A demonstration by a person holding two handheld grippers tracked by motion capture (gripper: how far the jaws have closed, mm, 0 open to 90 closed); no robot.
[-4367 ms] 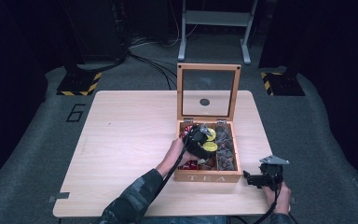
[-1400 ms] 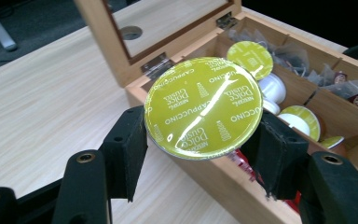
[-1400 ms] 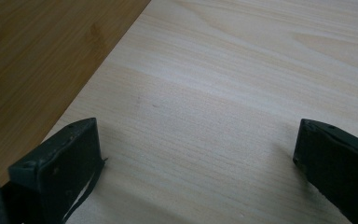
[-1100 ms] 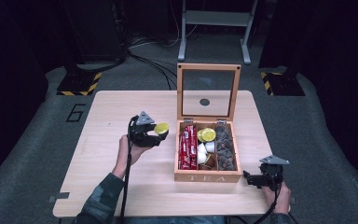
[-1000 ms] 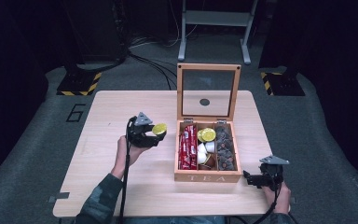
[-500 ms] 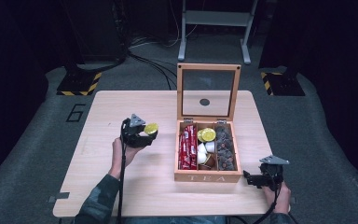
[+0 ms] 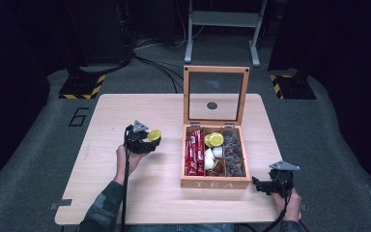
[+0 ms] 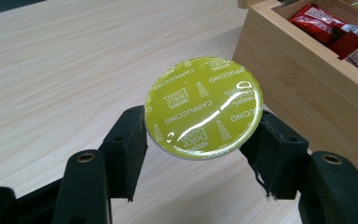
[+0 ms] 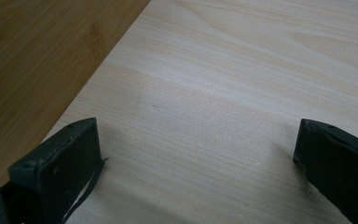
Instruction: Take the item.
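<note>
Left of tea box (image 7: pixel 216 181) | L gripper (image 8: pixel 204 140) clamps capsule (image 8: pixel 203 107) (over table (image 7: pixel 125 111)) | R gripper (image 9: pixel 196 154) wide

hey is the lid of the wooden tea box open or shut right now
Open. In the high view the glass-paned lid stands upright behind the tea box, and the red packets and capsules inside lie exposed.
</note>
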